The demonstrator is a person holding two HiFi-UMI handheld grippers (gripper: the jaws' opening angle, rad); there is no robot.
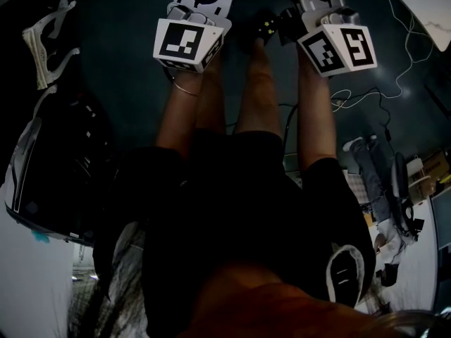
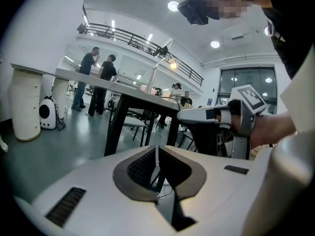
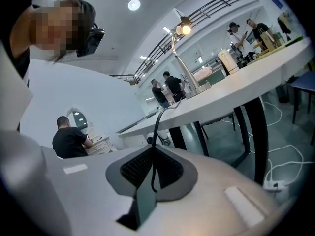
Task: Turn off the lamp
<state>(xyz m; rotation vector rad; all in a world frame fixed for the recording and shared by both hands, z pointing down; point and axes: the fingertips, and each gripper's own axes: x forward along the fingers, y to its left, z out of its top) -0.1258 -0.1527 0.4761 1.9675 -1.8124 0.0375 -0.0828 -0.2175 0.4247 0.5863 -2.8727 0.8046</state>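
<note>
Right gripper (image 3: 153, 149): jaws narrow, nipped on a thin black cord (image 3: 155, 132). The cord drops off the table edge straight ahead and runs down between the pads. Nothing else in the grip.

Left gripper (image 2: 156, 151): jaws fully together, empty, touching nothing. It sits just left of the right one at about the same height. Both are below tabletop level, held out in front of the person.

Lamp (image 3: 184, 29): stands on the white table (image 3: 236, 95), ahead of the right gripper, up and to its right, well above the jaws. Slim stem, head lit. From the left gripper it is ahead and slightly right, past the table edge. Neither gripper touches the lamp itself.

In the way: the table edge and its black legs (image 3: 253, 132) lie between the grippers and the lamp base.

Around:
- A power strip (image 3: 271, 185) with white leads is on the floor, low right of the right gripper.
- Beyond the table stand two people (image 3: 166, 90).
- A seated person (image 3: 69, 140) is off to the left.

The head view is too dark to add detail.
</note>
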